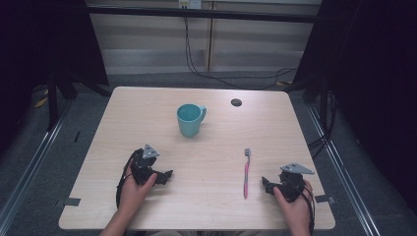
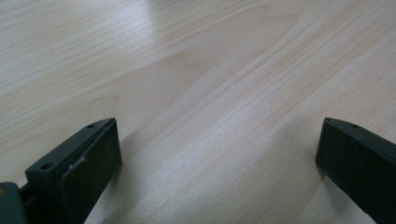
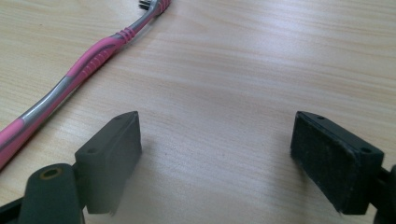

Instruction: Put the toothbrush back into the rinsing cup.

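A pink and grey toothbrush (image 1: 246, 172) lies flat on the wooden table, its head pointing away from the person. A teal mug (image 1: 190, 119) stands upright near the table's middle, handle to the right. My right gripper (image 1: 266, 184) rests on the table just right of the toothbrush's handle end, jaws wide apart with bare wood between them; the toothbrush (image 3: 79, 72) runs past the left jaw, apart from it. My left gripper (image 1: 164, 176) rests near the front left, open, with nothing between its jaws (image 2: 219, 158).
A small dark round hole cover (image 1: 236, 102) sits in the table (image 1: 147, 113) at the far right. Cables hang behind the far edge. Dark frame posts stand at both sides beyond the table.
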Available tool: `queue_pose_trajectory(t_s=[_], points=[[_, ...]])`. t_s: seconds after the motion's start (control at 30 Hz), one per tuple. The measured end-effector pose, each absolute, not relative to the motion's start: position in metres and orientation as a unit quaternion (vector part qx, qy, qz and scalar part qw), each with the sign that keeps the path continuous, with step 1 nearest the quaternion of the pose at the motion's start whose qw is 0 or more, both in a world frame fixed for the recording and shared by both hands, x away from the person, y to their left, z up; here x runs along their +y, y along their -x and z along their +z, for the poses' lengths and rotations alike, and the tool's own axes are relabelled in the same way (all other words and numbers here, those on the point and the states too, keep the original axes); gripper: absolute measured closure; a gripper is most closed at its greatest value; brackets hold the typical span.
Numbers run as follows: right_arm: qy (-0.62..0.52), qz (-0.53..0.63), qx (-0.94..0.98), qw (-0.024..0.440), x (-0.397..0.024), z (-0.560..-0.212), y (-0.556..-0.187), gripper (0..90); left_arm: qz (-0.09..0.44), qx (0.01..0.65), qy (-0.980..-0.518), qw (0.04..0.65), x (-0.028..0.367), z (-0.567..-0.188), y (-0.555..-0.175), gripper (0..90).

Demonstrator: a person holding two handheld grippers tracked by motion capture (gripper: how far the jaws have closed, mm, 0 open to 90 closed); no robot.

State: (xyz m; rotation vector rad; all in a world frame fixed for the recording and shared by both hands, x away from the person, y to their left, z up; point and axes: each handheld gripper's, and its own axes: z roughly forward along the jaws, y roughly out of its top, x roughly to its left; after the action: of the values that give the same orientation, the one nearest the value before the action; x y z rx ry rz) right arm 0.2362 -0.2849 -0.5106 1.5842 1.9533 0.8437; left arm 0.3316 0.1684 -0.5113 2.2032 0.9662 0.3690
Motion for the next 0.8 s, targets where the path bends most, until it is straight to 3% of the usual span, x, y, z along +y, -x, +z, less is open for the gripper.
queue_pose_trajectory(t_s=[0.4,0.8], points=[[-0.582,0.302,0.716,0.238,-0.285,-0.509,-0.238,15.9,0.143,0.372,-0.849,0.346,0.168,-0.511,-0.332,0.0],[-0.587,0.251,0.744,0.195,-0.28,-0.496,-0.254,19.6,0.143,0.374,-0.848,0.348,0.168,-0.511,-0.332,0.0]])
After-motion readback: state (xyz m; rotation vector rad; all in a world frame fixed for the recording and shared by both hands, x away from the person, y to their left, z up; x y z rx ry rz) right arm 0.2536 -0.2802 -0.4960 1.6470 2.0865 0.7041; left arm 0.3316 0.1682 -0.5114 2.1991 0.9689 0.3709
